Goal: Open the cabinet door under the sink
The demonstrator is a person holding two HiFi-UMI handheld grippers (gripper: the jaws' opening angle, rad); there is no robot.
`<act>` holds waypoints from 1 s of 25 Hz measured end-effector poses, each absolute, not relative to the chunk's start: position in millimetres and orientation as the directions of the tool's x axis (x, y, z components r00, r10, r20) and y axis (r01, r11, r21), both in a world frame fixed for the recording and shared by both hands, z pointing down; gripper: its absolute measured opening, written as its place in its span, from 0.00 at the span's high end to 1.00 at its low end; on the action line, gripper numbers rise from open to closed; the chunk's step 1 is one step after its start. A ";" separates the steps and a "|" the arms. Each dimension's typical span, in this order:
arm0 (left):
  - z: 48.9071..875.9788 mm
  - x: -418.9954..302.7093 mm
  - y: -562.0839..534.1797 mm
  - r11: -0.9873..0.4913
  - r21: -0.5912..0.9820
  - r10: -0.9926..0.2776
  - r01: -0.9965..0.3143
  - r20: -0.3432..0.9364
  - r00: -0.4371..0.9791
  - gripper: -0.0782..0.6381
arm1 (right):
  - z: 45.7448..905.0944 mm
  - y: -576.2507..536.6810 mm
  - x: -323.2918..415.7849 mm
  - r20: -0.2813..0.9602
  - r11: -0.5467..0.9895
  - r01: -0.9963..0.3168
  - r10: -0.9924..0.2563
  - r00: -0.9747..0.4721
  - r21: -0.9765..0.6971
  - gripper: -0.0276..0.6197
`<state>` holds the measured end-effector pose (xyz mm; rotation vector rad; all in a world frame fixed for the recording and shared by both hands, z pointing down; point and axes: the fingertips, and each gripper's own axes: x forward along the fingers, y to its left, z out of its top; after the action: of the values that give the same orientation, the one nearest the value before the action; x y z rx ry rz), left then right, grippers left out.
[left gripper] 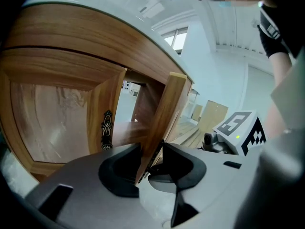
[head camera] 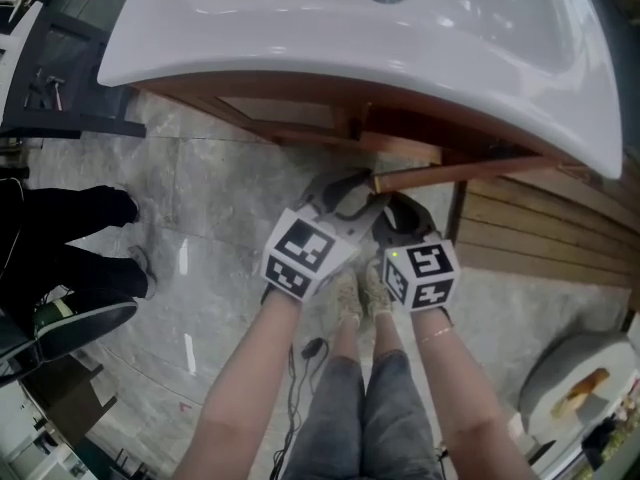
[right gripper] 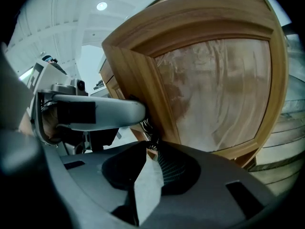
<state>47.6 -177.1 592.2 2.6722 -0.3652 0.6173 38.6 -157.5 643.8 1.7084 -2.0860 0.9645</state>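
Under the white sink (head camera: 350, 38) the wooden cabinet's right door (head camera: 450, 173) stands swung out, seen edge-on from above. My left gripper (head camera: 352, 192) is at its free edge; in the left gripper view the door's edge (left gripper: 164, 113) runs down between the jaws of the left gripper (left gripper: 150, 159), and both pads lie against it. My right gripper (head camera: 396, 214) sits just right of it. In the right gripper view the right gripper (right gripper: 151, 149) is shut on the dark ornate handle (right gripper: 150, 128) at the edge of the glazed door (right gripper: 219, 89). The other door's handle (left gripper: 106, 130) hangs untouched.
The person's own legs and shoes (head camera: 355, 298) stand right below the grippers. Someone else's dark trouser legs (head camera: 70, 258) are at the left. Wooden slats (head camera: 540, 228) run along the right, a white fixture (head camera: 580, 378) sits at bottom right, and a cable (head camera: 300, 368) trails on the floor.
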 end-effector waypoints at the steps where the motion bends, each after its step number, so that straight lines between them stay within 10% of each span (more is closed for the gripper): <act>1: 591.9 47.3 -175.3 -0.894 0.306 -0.161 -0.327 0.461 0.873 0.69 | 643.6 -156.0 38.7 0.593 0.075 -0.945 -0.762 -0.261 -0.320 0.83; 25: 592.0 37.6 -114.8 -0.869 0.447 0.000 -0.210 0.425 0.905 0.69 | 644.6 -99.4 40.4 0.609 0.030 -0.932 -0.749 -0.261 -0.362 0.83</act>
<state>37.6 -114.8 592.0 2.5701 -0.1521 0.5737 40.4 -99.4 644.6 1.7321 -2.0569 1.0557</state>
